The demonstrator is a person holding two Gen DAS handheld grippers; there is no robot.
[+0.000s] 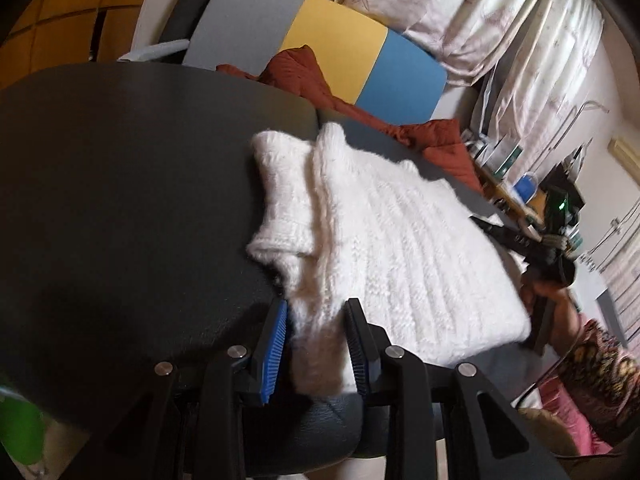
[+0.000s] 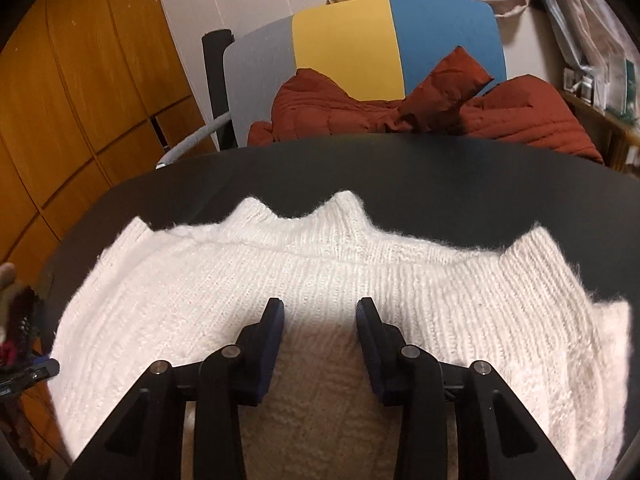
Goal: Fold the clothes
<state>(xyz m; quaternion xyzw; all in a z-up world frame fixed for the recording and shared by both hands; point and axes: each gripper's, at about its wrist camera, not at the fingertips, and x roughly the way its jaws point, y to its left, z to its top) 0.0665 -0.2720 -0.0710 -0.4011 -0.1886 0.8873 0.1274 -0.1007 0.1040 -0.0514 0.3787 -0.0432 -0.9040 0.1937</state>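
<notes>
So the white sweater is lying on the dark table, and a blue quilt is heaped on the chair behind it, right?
Not quite: the quilt is rust red, not blue, as the right wrist view shows. The white sweater does lie on the dark table, with the chair behind.

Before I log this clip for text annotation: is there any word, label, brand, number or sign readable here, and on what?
None can be read.
White knit sweater: no tag or print visible.
Boxes on the wooden shelf: some printing, too small and blurred to read.
Pale cloth behind the chair: starfish drawings only, no words.
Left gripper and right gripper: no markings shown.
</notes>
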